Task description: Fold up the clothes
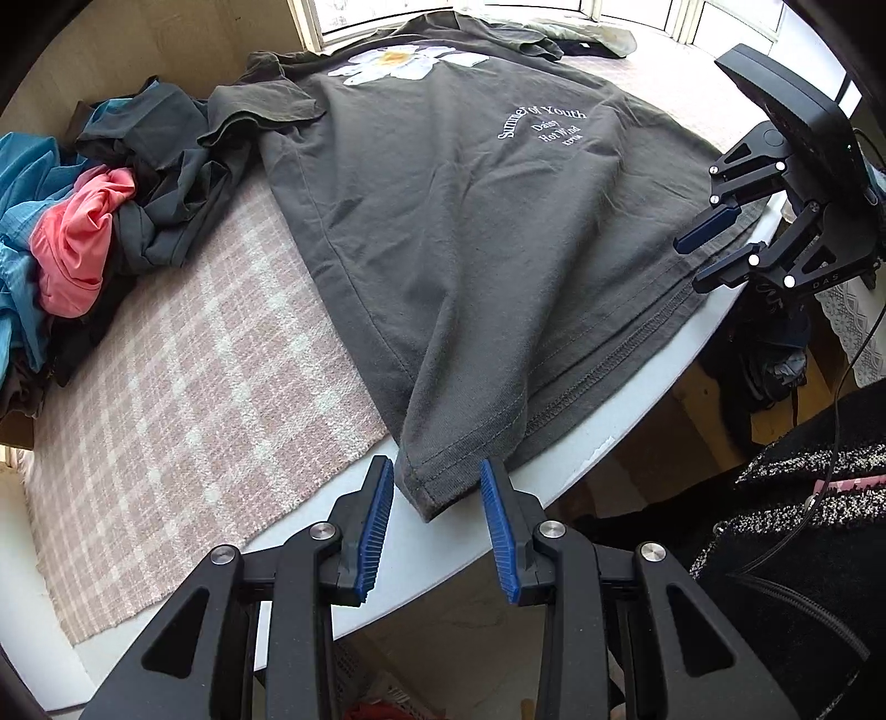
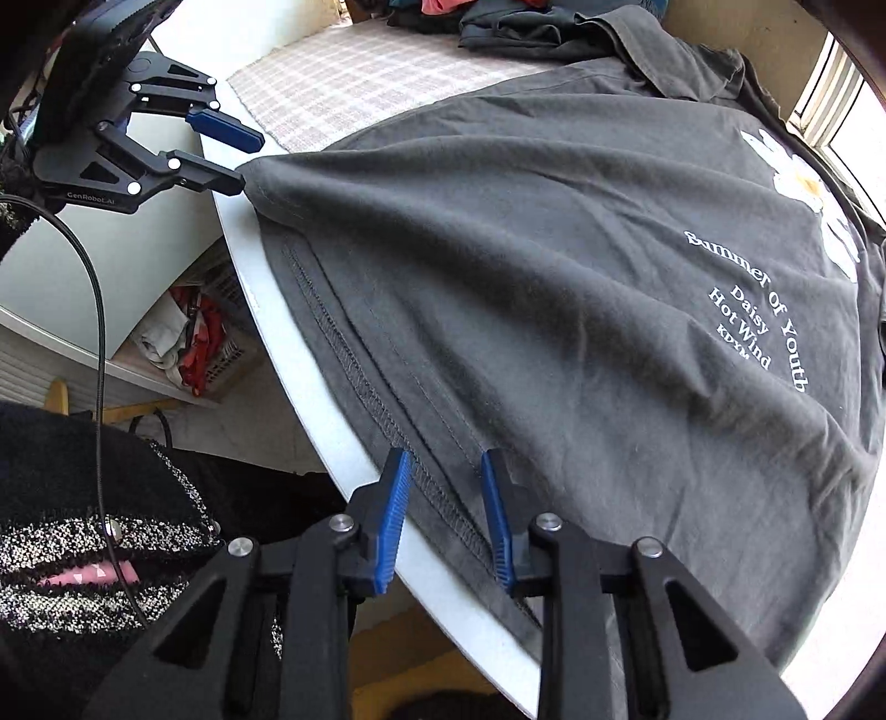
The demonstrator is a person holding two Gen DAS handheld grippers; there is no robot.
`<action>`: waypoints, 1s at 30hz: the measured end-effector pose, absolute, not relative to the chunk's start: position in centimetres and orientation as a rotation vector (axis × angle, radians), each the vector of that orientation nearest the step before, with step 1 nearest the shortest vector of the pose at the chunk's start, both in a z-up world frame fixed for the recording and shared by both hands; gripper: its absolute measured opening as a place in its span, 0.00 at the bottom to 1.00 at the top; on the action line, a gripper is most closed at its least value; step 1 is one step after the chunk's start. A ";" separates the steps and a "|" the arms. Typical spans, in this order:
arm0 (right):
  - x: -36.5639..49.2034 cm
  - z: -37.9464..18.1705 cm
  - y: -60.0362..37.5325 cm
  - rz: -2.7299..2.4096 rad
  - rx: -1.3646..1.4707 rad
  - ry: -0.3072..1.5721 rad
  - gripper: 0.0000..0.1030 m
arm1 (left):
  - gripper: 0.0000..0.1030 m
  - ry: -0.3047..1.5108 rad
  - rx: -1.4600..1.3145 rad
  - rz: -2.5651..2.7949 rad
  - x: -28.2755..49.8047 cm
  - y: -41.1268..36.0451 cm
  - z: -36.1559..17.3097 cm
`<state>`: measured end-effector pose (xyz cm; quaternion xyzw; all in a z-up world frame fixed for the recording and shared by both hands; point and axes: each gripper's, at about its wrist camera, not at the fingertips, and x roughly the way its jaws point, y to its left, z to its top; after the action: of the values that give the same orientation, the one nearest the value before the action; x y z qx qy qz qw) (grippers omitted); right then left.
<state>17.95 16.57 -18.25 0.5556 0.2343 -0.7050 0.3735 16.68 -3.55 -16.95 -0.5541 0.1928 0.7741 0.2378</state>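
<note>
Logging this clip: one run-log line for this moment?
stage: hem grab | grey T-shirt: flat on table | left hand-held gripper: open around hem corner | right hand-held gripper: open, straddling hem

Looks like somebody's home, probably a living room or bedroom corner. There's a white round surface (image 1: 559, 459) with a pink checked cloth (image 1: 183, 410) by a sunny window (image 1: 343, 16), a heap of loose clothes (image 1: 83, 232), and a laundry basket (image 2: 216, 343) sitting underneath.
</note>
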 end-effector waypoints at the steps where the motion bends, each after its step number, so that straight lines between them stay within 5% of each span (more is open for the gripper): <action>1: 17.9 -18.3 16.4 -1.803 1.422 0.609 0.26 | 0.30 0.525 -1.519 2.121 16.7 -3.6 -17.0; 3: 17.9 -18.4 16.3 -1.797 1.420 0.627 0.25 | 0.30 0.520 -1.520 2.124 16.7 -3.7 -17.1; 7: 17.8 -18.5 16.1 -1.821 1.411 0.698 0.06 | 0.30 0.501 -1.517 2.136 16.7 -4.0 -17.1; 17: 18.8 -18.4 15.3 -1.740 1.391 0.763 0.11 | 0.31 0.468 -1.520 2.135 17.0 -4.4 -17.2; 30: 17.5 -16.8 16.7 -1.740 1.387 0.702 0.03 | 0.31 0.467 -1.535 2.145 17.2 -3.9 -17.1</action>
<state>17.52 16.68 -16.82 0.5465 0.2766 -0.6856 0.3935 17.18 -3.92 -17.12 -0.5577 0.1696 0.7794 0.2295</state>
